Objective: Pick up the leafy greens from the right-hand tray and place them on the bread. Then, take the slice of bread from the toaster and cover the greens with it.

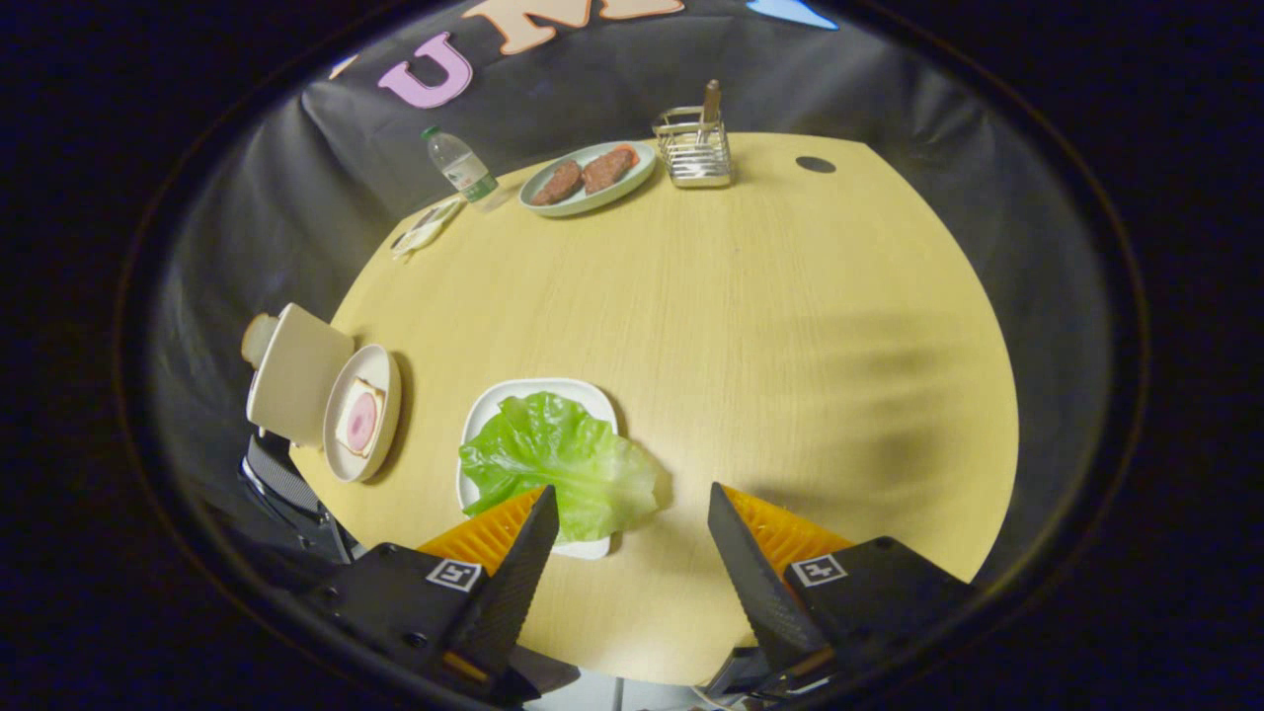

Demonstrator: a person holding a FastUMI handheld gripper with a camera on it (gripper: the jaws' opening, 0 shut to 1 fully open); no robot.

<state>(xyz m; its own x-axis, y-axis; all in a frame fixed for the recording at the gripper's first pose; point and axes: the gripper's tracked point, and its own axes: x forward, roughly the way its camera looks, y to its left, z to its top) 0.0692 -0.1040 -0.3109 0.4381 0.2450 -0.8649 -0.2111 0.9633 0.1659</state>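
pale wood grain covers the table (750, 326), which takes up most of the frame. at the bottom centre the gripper (632, 513) has its two fingers spread wide apart, with nothing held between them; bare tabletop shows in the gap. the left fingertip (538, 513) overlaps the near edge of the leafy greens (558, 459), though whether it touches the leaf cannot be told. the greens lie on a white tray (494, 400) just left of the bottom centre, and the leaf spills over the tray's right rim onto the table.

at the left edge of the frame a round plate (385, 380) carries a slice of bread (357, 420) with a pink round piece on top of it. just left of that plate, touching or nearly so, sits a cream-coloured boxy appliance (291, 375), partly off the table's edge.

in the upper middle an oval plate (642, 163) holds two brown meat pieces (585, 176). right of it stands a wire rack (696, 148) with a slice of bread upright in it. upper left of the oval plate a plastic bottle (459, 166) leans, with a small wrapped item (427, 227) below it. a dark round hole (816, 164) marks the tabletop in the upper right.
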